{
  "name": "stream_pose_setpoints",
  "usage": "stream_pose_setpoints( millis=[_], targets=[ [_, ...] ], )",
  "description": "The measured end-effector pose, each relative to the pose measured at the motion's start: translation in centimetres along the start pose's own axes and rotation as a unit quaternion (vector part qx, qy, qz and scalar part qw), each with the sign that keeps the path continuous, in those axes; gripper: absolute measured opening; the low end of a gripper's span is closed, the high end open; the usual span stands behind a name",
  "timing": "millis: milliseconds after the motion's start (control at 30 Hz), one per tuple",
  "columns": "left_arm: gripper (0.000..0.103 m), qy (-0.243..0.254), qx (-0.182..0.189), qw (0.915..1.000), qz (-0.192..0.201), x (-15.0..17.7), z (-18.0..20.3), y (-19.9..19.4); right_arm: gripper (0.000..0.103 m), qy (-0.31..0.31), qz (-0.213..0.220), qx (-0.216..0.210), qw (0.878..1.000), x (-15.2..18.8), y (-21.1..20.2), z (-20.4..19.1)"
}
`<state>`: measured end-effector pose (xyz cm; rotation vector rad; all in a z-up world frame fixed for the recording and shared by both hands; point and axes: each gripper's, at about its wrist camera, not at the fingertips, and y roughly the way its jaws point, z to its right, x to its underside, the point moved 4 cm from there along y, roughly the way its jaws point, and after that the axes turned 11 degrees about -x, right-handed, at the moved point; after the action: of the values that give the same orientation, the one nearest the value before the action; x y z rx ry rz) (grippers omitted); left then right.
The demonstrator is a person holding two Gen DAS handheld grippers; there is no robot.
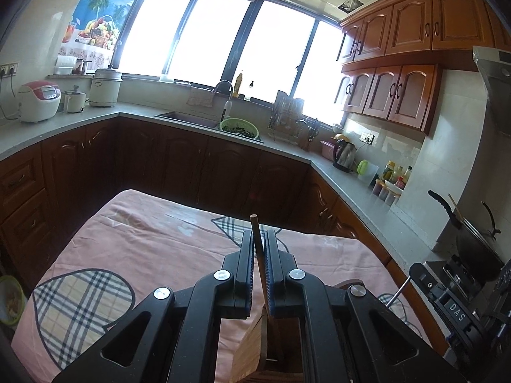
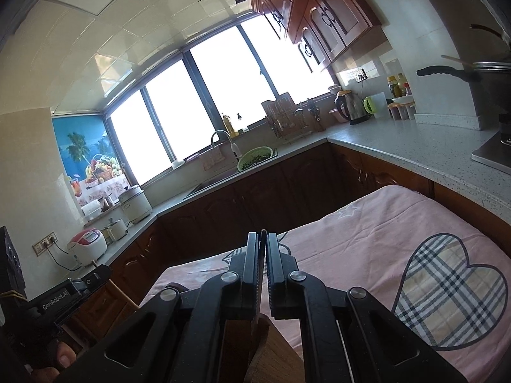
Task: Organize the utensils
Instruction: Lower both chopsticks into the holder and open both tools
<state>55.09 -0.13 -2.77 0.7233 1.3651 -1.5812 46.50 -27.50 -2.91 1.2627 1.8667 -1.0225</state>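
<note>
Two utensils are pinched: a chopstick [image 1: 259, 257] by the left gripper [image 1: 259, 239], a dark utensil [image 2: 263, 255] by the right gripper [image 2: 262, 239]. At 6 o'clock, a wooden holder [image 1: 255, 351] waits; neither is stowed yet.

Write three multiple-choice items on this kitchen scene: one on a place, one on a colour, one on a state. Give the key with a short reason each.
1. Where does the green colander sit?
A. at the sink, by the faucet
B. on the pink cloth
C. beside the rice cooker

2. What colour is the cloth on the table?
A. blue
B. pink with plaid hearts
C. plain white

3. How is the left gripper?
A. wide open, empty
B. shut on a wooden stick
C. out of view

Key: 1 A, the colander rests at the sink's edge near the faucet. 2 B, pink fabric with plaid heart patches. 3 B, its fingers clamp the thin stick, which pokes out past their tips.
</note>
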Motion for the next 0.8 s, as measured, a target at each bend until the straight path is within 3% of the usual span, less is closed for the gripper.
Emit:
stream_pose_setpoints(
  millis=[167,233,300,333,400,467,533,600,667,800],
  targets=[
    [0.006,0.011,-0.004,0.9999,-0.002,-0.1,-1.2,-1.2,0.005,-0.002,-0.007,0.001,1.000,-0.1,0.2,-0.2],
    [0.013,0.014,-0.004,0.9999,-0.006,0.0,-1.3,-1.4,0.009,-0.002,-0.011,0.003,1.000,-0.1,0.3,-0.2],
    [0.036,0.012,-0.008,0.9999,-0.006,-0.1,-1.6,-1.8,0.010,0.003,-0.016,0.004,1.000,-0.1,0.3,-0.1],
    [0.040,0.011,-0.009,0.9999,-0.003,-0.2,-1.7,-2.1,0.013,0.008,-0.020,0.003,1.000,-0.1,0.3,0.0],
    [0.053,0.009,-0.011,0.9999,0.000,-0.2,-2.0,-2.8,0.022,0.015,-0.023,0.001,1.000,-0.1,-0.1,0.2],
    [0.056,0.005,-0.009,1.0000,0.001,-0.1,-2.2,-3.5,0.050,0.021,-0.021,-0.001,1.000,-0.1,-0.8,0.3],
    [0.062,0.006,-0.008,1.0000,-0.001,0.1,-2.3,-4.4,0.061,0.026,-0.018,-0.007,0.999,-0.2,-1.7,0.3],
    [0.073,0.006,-0.009,0.9999,-0.001,0.5,-2.8,-5.5,0.064,0.029,-0.020,-0.010,0.999,-0.2,-2.7,0.2],
    [0.079,0.005,-0.014,0.9999,-0.006,0.9,-3.2,-6.7,0.082,0.035,-0.023,-0.015,0.999,-0.2,-3.9,0.2],
    [0.084,0.012,-0.019,0.9995,-0.024,2.1,-4.1,-9.3,0.087,0.035,-0.030,-0.020,0.999,0.2,-6.5,-0.4]
  ],
)
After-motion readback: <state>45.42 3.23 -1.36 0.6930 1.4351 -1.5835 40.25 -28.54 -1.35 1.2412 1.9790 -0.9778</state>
